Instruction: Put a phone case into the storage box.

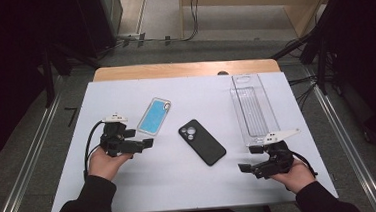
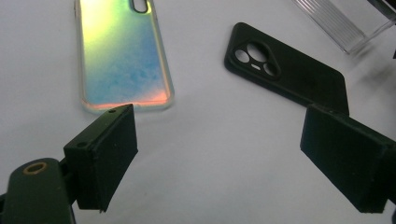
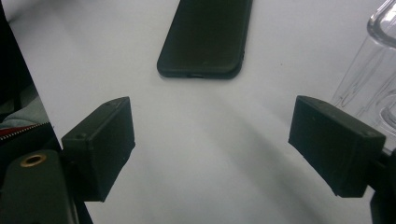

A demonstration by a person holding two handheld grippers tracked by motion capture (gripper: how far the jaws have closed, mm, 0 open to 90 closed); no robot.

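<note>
A: Item one, left gripper (image 1: 146, 143)?
B: Held at the table's (image 1: 131, 190) nine o'clock side, jaws spread wide, nothing between them. Iridescent blue phone case (image 1: 154, 116) lies flat just beyond it, toward one o'clock of the gripper, not touched.

A: Item two, right gripper (image 1: 244, 168)?
B: At the table's five o'clock corner, jaws parted, bare tabletop between them.

A: Item three?
B: Black phone case (image 1: 202, 141), back up, camera cutouts at its eleven o'clock end. It lies at table centre, between both grippers, apart from each.

A: Item four?
B: Clear plastic tray (image 1: 251, 106), lengthwise at the table's two o'clock, near end just beside the right gripper.
</note>
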